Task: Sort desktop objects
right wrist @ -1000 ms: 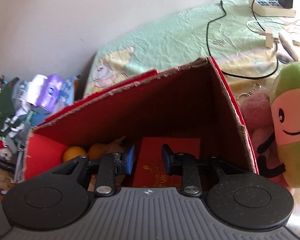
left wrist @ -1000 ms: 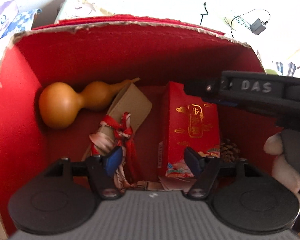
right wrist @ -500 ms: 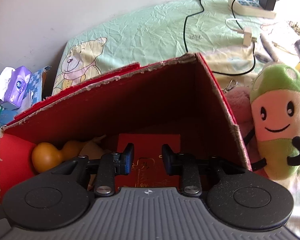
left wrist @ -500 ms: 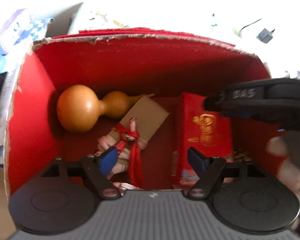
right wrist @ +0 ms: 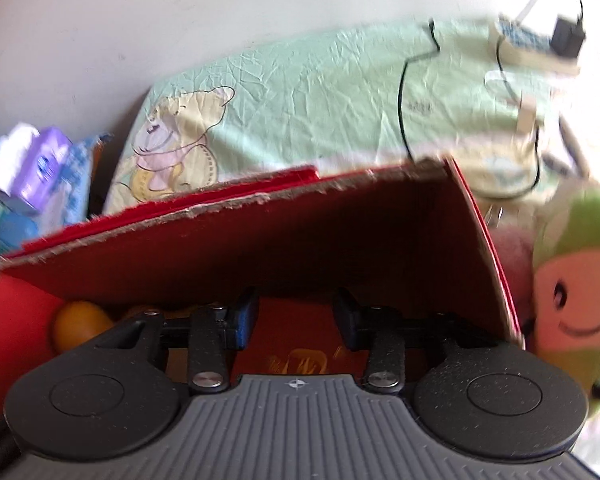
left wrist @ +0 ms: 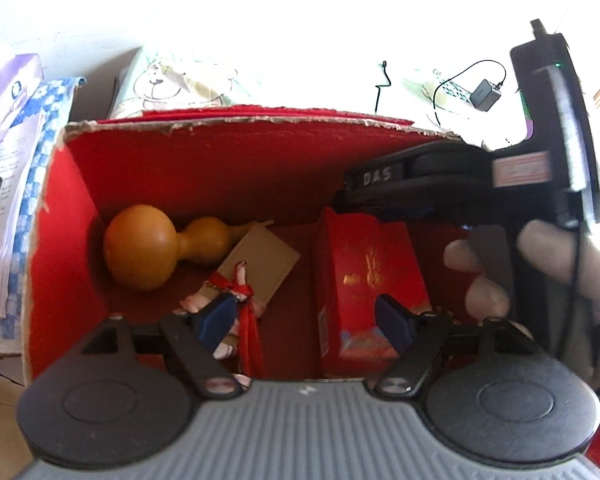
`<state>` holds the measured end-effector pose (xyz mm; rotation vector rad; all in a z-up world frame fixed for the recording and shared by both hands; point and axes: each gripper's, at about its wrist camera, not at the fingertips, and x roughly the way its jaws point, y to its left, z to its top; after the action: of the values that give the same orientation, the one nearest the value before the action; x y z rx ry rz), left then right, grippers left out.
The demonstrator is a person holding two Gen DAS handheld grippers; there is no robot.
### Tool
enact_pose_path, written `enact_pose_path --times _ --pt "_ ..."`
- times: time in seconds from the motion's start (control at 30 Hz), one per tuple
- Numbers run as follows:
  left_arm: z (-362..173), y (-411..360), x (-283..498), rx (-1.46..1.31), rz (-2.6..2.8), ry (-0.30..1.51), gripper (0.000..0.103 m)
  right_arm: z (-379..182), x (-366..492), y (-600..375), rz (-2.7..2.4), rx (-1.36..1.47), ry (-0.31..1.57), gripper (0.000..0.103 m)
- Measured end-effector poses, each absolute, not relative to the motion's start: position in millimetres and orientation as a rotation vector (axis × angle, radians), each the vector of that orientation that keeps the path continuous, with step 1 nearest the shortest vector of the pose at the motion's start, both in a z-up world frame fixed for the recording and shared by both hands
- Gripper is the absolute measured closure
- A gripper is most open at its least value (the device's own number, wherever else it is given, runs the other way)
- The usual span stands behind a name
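Left wrist view looks down into a red cardboard box point(left wrist: 60, 240) with a torn upper rim. Inside, an orange gourd point(left wrist: 148, 246) lies on its side against the left wall, its neck pointing right toward a brown card point(left wrist: 266, 258). A small figure tied with red ribbon point(left wrist: 236, 300) rests on the card's near end. A red carton with gold print point(left wrist: 364, 276) lies right of centre on the box floor. The left gripper point(left wrist: 306, 318) hangs over the box with its jaws spread wide and holding nothing, one blue pad over the ribboned figure, the other over the carton's near corner. At right, a person's hand point(left wrist: 572, 276) grips the handle of the right gripper point(right wrist: 296, 316), whose black body, lettered "DAS", reaches in above the carton's far end.

Right wrist view shows that gripper's jaws parted and empty, poised above the red carton point(right wrist: 296, 352), with the gourd point(right wrist: 76, 324) just visible at the left. A green-and-pink plush toy point(right wrist: 576, 292) with a smiling face sits outside the box's right wall. Behind the box lies a pale green cloth printed with a bear point(right wrist: 300, 100), and on it a black cable point(right wrist: 404, 92) and a charger point(right wrist: 566, 36). A purple tissue pack point(right wrist: 40, 164) sits at the far left. This view is blurred.
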<state>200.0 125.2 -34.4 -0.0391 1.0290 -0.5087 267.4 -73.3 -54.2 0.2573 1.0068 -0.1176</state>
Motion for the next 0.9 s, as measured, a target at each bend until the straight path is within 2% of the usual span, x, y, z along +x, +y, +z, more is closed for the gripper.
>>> enact_pose_path --times 0.2,0.3,0.57,0.73,0.9 --pt "-33 129 198 -0.049 -0.500 1.033 0.025 -78 281 -89 -0.011 0.432 1.164 0.058" --pt "-31 130 195 -0.038 -0.505 1.022 0.025 -77 278 -89 -0.004 0.477 1.167 0.057" --pt "-33 125 196 -0.012 -0.487 1.031 0.025 -90 279 -110 0.209 0.837 1.162 0.057" --pt "-32 124 192 0.013 -0.465 1.029 0.025 -83 282 -98 0.248 0.750 1.150 0.057" --pt "-30 127 188 0.013 -0.460 1.022 0.025 -48 272 -97 0.160 0.554 1.044 0.057"
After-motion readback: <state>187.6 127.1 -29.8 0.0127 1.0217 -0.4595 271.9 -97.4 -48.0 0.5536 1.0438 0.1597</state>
